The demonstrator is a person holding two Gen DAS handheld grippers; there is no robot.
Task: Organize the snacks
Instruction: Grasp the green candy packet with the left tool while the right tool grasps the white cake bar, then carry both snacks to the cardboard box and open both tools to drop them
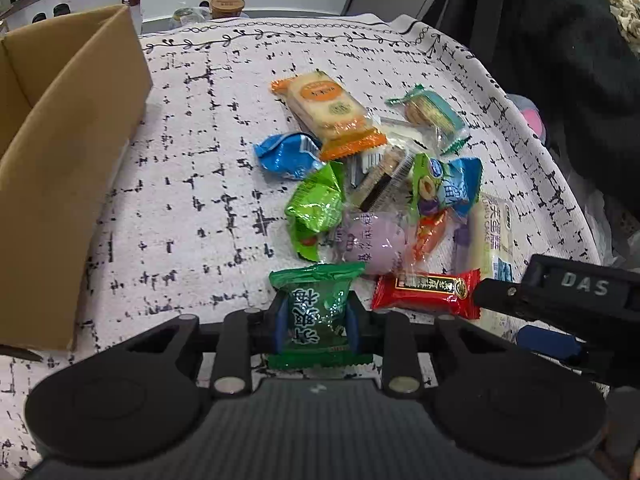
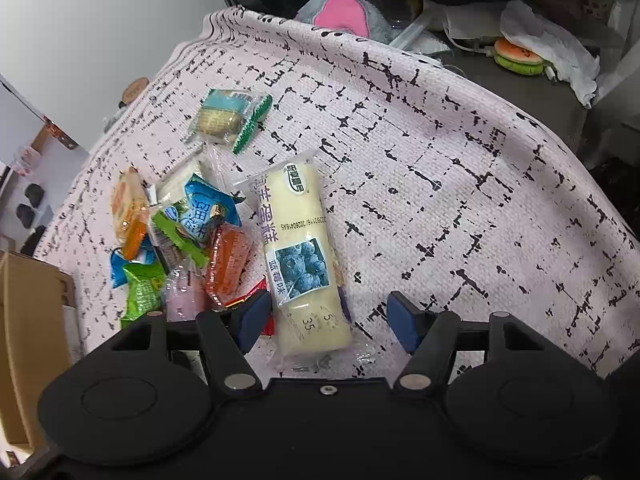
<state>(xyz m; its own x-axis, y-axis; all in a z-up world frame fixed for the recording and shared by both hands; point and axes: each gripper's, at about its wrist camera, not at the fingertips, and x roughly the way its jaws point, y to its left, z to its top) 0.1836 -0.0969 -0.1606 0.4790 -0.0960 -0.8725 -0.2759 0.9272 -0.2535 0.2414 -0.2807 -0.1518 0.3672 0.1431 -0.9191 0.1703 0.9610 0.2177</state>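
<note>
Left gripper (image 1: 316, 320) pinches a dark green snack packet (image 1: 318, 304) at its waist, blue pads pressed into crinkled film, near the cloth's front edge. It looks light, soft and slippery; a grip across the middle, not the crimped ends, seems safest. Right gripper (image 2: 326, 316) is spread around a long blueberry cake roll (image 2: 298, 256), only its left pad near the wrapper. That roll seems squashy, so a gentle hold mid-length would suit. A patterned tablecloth (image 2: 460, 160) carries the loose pile; a cardboard box (image 1: 60, 160) stands at its left edge, clutter beyond.
</note>
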